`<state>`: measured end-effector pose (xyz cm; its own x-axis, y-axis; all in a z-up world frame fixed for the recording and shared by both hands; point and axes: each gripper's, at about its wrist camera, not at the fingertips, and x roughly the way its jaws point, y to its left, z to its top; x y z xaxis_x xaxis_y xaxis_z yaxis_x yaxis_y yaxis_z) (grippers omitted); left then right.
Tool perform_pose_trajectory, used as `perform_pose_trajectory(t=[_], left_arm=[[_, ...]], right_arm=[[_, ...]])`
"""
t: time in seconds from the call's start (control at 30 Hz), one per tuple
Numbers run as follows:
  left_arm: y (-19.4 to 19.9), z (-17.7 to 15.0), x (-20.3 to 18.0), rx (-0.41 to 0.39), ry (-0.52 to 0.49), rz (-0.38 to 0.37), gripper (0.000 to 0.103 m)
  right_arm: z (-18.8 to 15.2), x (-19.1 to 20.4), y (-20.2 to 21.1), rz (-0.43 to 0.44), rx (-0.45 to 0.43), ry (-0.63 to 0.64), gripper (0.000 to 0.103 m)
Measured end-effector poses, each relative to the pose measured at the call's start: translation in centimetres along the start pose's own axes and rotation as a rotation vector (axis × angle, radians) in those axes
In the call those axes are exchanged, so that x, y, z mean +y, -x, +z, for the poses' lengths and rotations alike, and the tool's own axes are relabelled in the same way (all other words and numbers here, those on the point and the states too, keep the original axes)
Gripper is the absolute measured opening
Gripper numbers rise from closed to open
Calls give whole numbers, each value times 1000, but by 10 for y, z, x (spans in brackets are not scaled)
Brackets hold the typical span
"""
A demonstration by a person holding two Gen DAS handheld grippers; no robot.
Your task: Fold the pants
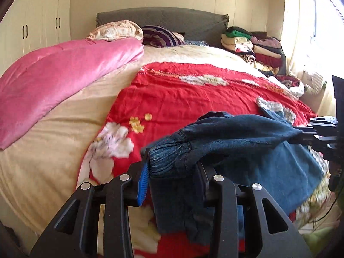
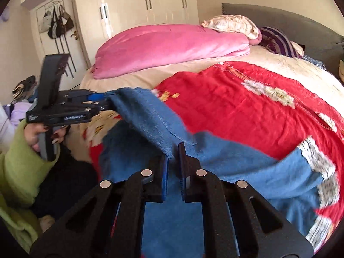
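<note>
The blue pants (image 1: pixel 236 133) hang stretched between my two grippers above a red flowered bedspread (image 1: pixel 193 99). My left gripper (image 1: pixel 172 161) is shut on the gathered elastic waistband, which bunches between its fingers. In the same view my right gripper (image 1: pixel 303 134) pinches the other end of the waist at the right edge. The right wrist view shows my right gripper (image 2: pixel 173 152) shut on a fold of the pants (image 2: pixel 236 161). Farther left, my left gripper (image 2: pixel 108 101) clamps the cloth, held by a hand in a green sleeve (image 2: pixel 19 167). The legs trail down onto the bed.
A pink quilt (image 1: pixel 64 75) lies along the bed's left side, with pillows (image 1: pixel 116 31) at the grey headboard (image 1: pixel 172 19). Stacks of folded clothes (image 1: pixel 258 47) sit at the far right corner by the window. A cream wardrobe (image 2: pixel 150 0) and a door with hanging bags (image 2: pixel 56 23) stand beyond.
</note>
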<state>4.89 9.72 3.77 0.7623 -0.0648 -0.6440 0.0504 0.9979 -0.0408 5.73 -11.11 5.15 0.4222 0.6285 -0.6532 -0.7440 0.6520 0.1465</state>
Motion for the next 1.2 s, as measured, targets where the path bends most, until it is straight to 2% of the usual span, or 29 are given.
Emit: perform_pose_trajectory(t=[0.2, 0.37, 0.47, 0.53, 0.67, 0.77, 0.8, 0.87, 0.97, 1.1, 1.2], left_arm=[[4, -31, -1, 81, -17, 4, 37], [6, -44, 0, 123, -21, 15, 40], [13, -53, 7, 143, 3, 18, 51], [22, -59, 8, 143, 4, 30, 57], [46, -62, 18, 125, 47, 94, 55], [62, -54, 16, 80, 78, 88, 53], [64, -47, 8, 57, 72, 60, 52], [59, -38, -5, 54, 57, 23, 47], [38, -29, -33, 75, -6, -17, 47], [-6, -46, -44, 200, -58, 56, 45], [-5, -55, -43, 201, -59, 62, 45]], right_arm=[[-34, 26, -6, 19, 84, 7, 4], [-51, 38, -14, 24, 123, 14, 4], [-57, 49, -16, -18, 147, 77, 4], [-62, 53, -17, -21, 155, 92, 4], [-72, 57, -18, 1, 165, 85, 4], [-77, 62, -22, -3, 177, 111, 4], [-78, 64, -23, 5, 179, 110, 4], [-79, 66, -25, 41, 185, 101, 4], [-83, 76, -26, 53, 199, 131, 4], [-74, 71, -9, 48, 131, 96, 4], [-65, 60, -6, -8, 95, 72, 5]])
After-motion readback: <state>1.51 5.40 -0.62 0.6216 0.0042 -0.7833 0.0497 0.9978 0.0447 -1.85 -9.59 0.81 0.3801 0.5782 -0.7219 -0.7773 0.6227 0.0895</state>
